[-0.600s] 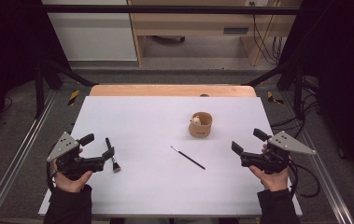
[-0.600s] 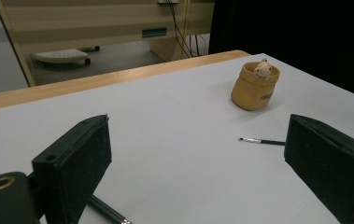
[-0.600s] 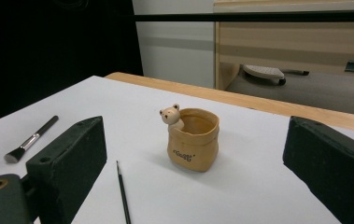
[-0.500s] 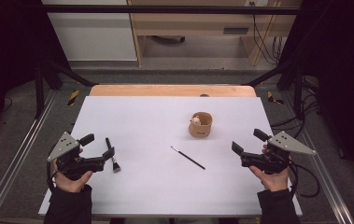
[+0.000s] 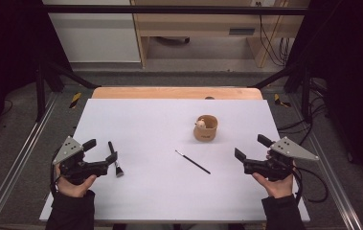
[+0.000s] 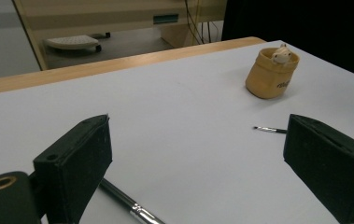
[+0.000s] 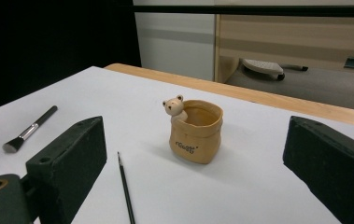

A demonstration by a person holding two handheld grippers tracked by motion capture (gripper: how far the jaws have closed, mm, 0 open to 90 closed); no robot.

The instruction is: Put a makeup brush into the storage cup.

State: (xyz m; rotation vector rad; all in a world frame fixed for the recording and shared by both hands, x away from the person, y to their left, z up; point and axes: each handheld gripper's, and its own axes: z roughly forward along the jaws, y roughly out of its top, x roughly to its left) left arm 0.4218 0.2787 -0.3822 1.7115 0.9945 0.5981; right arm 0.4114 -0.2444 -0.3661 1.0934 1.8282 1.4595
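Two hands hold black, blocky grippers low over the near edge of a smooth white table (image 5: 136,120). The left gripper (image 5: 103,150) has its jaws spread wide and empty, its nearer jaw tip just beside a short makeup brush (image 5: 114,158) with a black handle, a shiny metal collar and dark bristles. The right gripper (image 5: 252,147) likewise stands wide apart, gripping nothing and touching nothing. Between the two, near the table's middle, lies a thin black liner brush (image 5: 193,162), slender as a pencil lead, set at a slant. Beyond it, well apart from both grippers, stands a tan sack-shaped cup (image 5: 205,128) with dark lettering on its side and a small pale bear's head (image 7: 174,106) peeking over its rim.
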